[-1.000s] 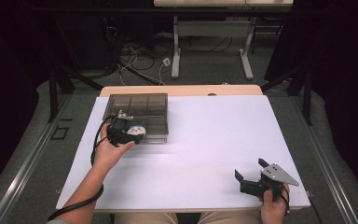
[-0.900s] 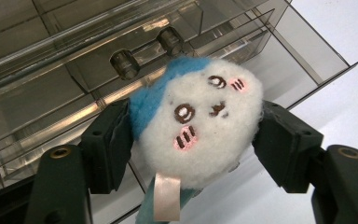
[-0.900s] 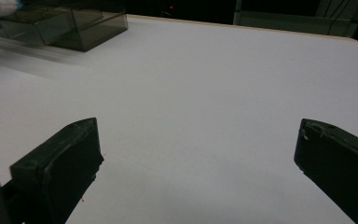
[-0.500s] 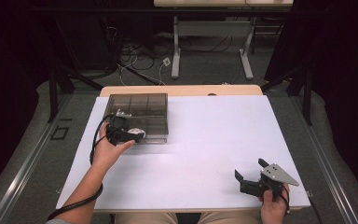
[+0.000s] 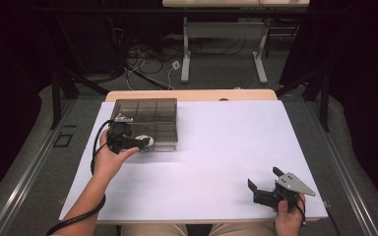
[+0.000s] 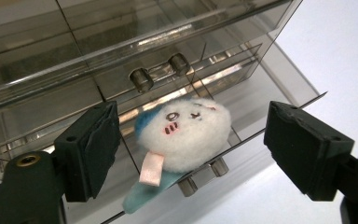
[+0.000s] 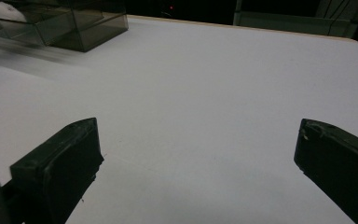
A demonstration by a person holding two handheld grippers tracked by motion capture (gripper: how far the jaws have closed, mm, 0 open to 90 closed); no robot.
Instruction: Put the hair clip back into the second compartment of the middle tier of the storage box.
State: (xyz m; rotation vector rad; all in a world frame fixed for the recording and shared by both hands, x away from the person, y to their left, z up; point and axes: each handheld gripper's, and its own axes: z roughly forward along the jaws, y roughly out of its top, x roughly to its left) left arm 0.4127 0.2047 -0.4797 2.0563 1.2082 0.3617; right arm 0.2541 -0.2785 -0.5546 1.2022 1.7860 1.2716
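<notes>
While the left tongs hang spread wide around the plush toy, not touching it, the toy lies in the open drawer of the smoky plastic organizer. Right tongs gape apart over bare counter.

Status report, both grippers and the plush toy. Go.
Left gripper open, astride plush toy in smoky drawer box. Right gripper open, idle over table. Nothing obstructing.
</notes>
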